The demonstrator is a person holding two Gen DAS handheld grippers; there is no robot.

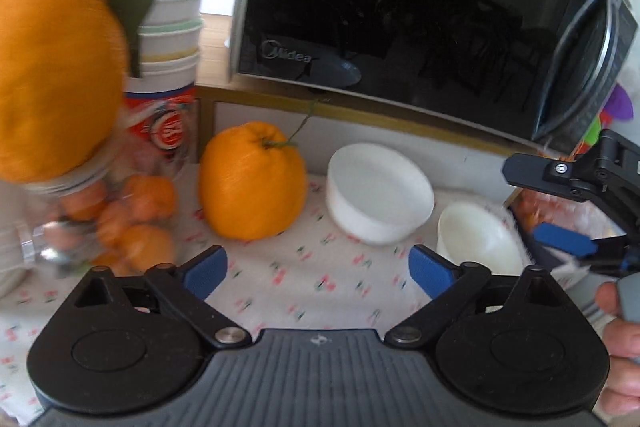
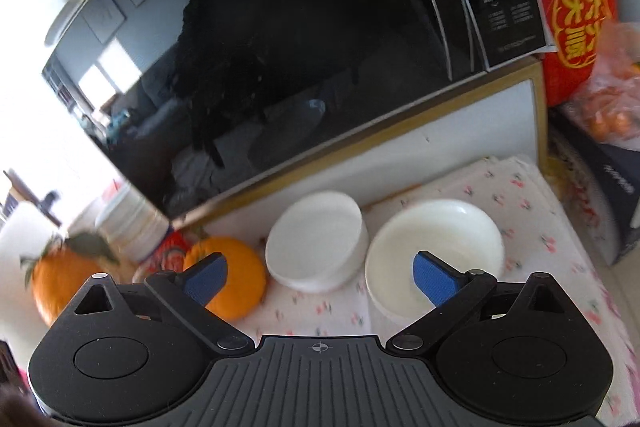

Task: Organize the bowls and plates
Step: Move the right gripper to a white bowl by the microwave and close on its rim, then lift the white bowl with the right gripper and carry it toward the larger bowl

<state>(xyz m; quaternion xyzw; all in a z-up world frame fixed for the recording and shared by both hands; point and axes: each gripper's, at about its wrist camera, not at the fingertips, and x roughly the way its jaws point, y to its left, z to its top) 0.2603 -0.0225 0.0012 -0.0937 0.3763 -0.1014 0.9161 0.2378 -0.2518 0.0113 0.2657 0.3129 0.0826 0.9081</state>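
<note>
1. Two white bowls lie on the flowered cloth (image 2: 532, 211) ahead of both grippers, below the microwave (image 2: 280, 47) — a straight-walled bowl (image 2: 316, 239) and, just beside it, a rounded bowl (image 2: 436, 251).
2. Right gripper (image 2: 320, 281): jaws spread wide, nothing between them; the rounded bowl sits just beyond its right finger, the straight-walled bowl ahead near centre.
3. Left gripper (image 1: 318, 273): jaws likewise spread and empty; the straight-walled bowl (image 1: 380, 193) lies ahead and slightly right, the rounded bowl (image 1: 478, 237) further right, a large orange fruit (image 1: 252, 183) ahead-left.
4. Handling, judged: both bowls look rigid, glossy and breakable, probably light — likely slippery under the pads.
5. Suggested hold: pinch the rim wall, one finger inside and one outside; the straight wall should seat more squarely than the curved one.
</note>
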